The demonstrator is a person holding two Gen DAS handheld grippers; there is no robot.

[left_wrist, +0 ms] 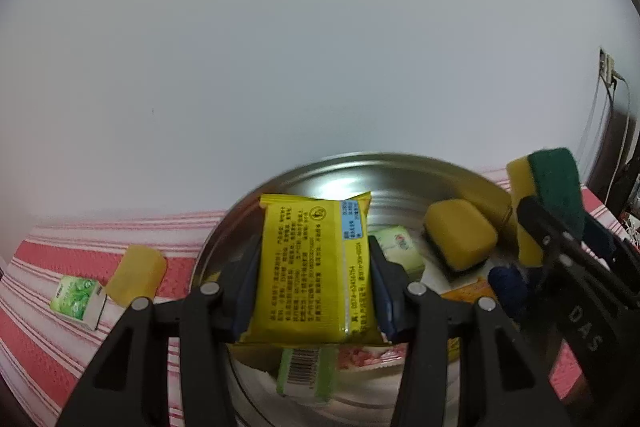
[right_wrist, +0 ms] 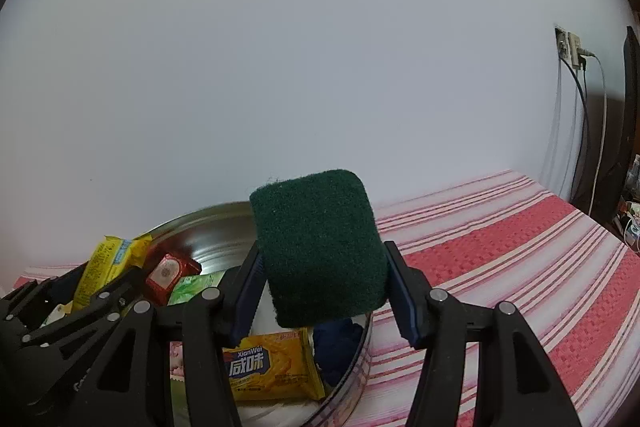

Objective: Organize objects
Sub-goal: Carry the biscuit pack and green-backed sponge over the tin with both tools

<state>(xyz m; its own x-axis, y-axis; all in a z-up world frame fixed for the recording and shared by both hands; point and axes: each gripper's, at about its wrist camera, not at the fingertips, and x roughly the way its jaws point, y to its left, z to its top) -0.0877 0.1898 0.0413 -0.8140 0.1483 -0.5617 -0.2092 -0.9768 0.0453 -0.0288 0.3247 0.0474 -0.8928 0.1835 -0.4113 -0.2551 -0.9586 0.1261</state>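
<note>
- Left gripper [left_wrist: 316, 283]: jaws clamped on a yellow snack packet [left_wrist: 314, 269], held upright over the steel basin [left_wrist: 240, 211], printed back side facing the camera.
- Right gripper [right_wrist: 322, 285]: jaws clamped on a scouring sponge [right_wrist: 320, 251], green pad facing the camera, held above the basin's right rim. In the left wrist view the same sponge [left_wrist: 546, 211] shows its yellow foam side, off to the right.
- Under the left gripper, in the basin: a green barcode pack [left_wrist: 306, 373] and a pink wrapper [left_wrist: 360, 355], both partly hidden.
- Under the right gripper, in the basin: an orange cracker packet [right_wrist: 272, 367] lying flat, with dark blue cloth [right_wrist: 338, 347] just beside it at the wall.
- Mid basin: a second sponge [left_wrist: 460, 233], yellow side up, resting on the floor; a pale green tissue pack [left_wrist: 400, 253] next to it; a red sachet [right_wrist: 170, 273] toward the left side.
- On the red-and-white striped tablecloth [right_wrist: 500, 251], left of the basin: a yellow foam block [left_wrist: 136, 277] touching a green-and-white carton [left_wrist: 78, 297].
- Far: a white wall [right_wrist: 280, 47], with a socket and cables [right_wrist: 572, 51] at the right.
</note>
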